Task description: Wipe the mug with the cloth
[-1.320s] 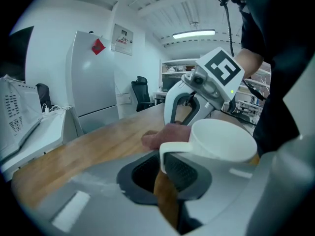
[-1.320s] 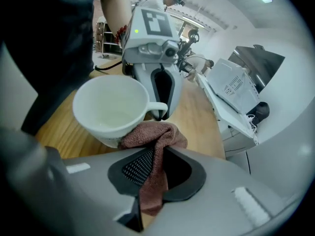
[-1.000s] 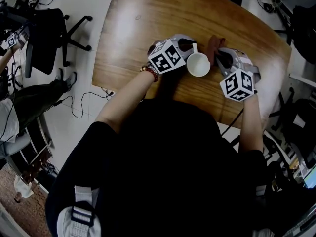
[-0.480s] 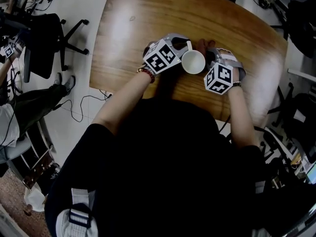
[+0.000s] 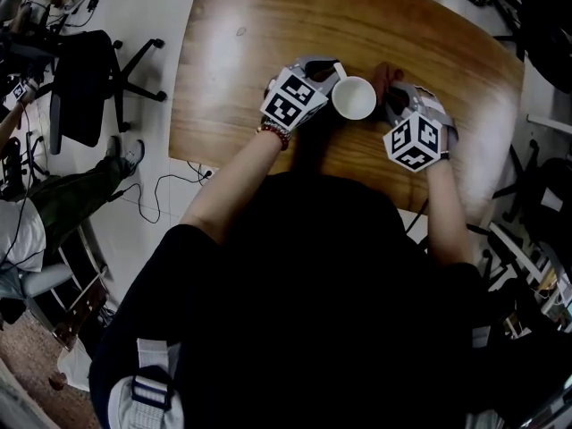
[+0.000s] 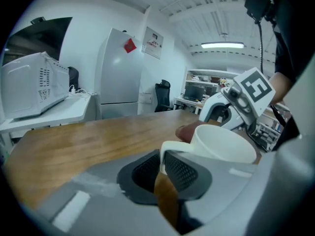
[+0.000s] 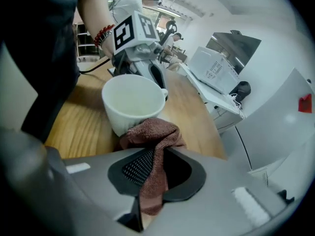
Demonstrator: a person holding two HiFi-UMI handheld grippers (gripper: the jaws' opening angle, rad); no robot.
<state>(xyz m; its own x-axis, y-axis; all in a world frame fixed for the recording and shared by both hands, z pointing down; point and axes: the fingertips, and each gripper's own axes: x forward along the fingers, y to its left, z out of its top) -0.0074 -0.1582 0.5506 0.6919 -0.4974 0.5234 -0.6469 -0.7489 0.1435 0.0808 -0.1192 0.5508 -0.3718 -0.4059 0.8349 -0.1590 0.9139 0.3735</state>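
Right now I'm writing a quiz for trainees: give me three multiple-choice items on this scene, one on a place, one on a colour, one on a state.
1. The mug is:
A. left of both grippers
B. on the floor
C. between the left gripper and the right gripper

2. The mug's colour is:
A. white
B. red
C. black

3. The right gripper is:
A. open and empty
B. shut on the cloth
C. shut on the mug's handle

Key:
1 C: the head view shows one gripper on each side of the mug.
2 A: it is white inside and out in every view.
3 B: the right gripper view shows the brown cloth pinched between its pads.
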